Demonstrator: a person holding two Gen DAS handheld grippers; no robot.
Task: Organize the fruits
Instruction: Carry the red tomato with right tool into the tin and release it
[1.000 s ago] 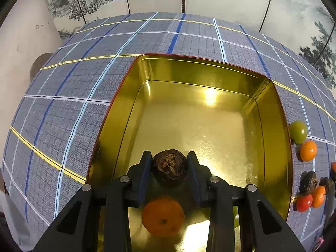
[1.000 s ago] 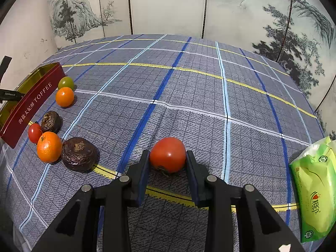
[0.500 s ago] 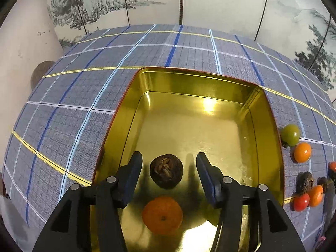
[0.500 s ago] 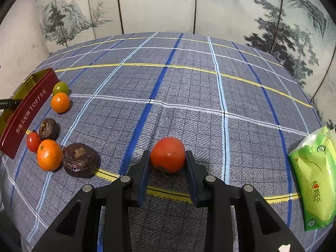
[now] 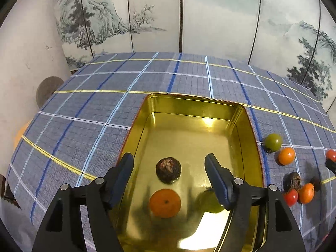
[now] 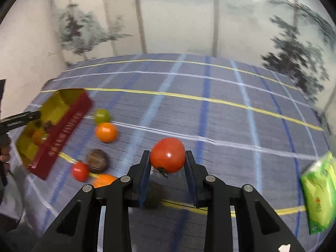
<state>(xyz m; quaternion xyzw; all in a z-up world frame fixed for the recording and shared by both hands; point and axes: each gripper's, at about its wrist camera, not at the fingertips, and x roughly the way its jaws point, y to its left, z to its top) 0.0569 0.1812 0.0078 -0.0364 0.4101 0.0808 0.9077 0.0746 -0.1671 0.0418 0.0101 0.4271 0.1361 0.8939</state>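
Note:
In the left wrist view a gold tin [image 5: 245, 121] holds a dark wrinkled fruit [image 5: 168, 169], an orange [image 5: 165, 203] and a green fruit [image 5: 210, 202] half hidden by a finger. My left gripper [image 5: 169, 168] hangs above the tin with its jaws opening wide, the dark fruit lying free on the floor between them. My right gripper [image 6: 168, 157] is shut on a large red tomato [image 6: 167, 155], lifted off the checked cloth. Beside the tin lie a green fruit [image 6: 102, 115], an orange [image 6: 106, 131], a dark fruit [image 6: 97, 160] and a small tomato [image 6: 79, 171].
The tin's red outer wall [image 6: 63, 138] stands at the left of the right wrist view, which is blurred. A green wipes packet [image 6: 319, 191] lies at the far right on the cloth. A painted folding screen [image 5: 210, 21] runs behind the table.
My left gripper let go of the dark fruit, spread its jaws and rose away from the tin. My right gripper lifted the red tomato off the cloth and swung toward the tin.

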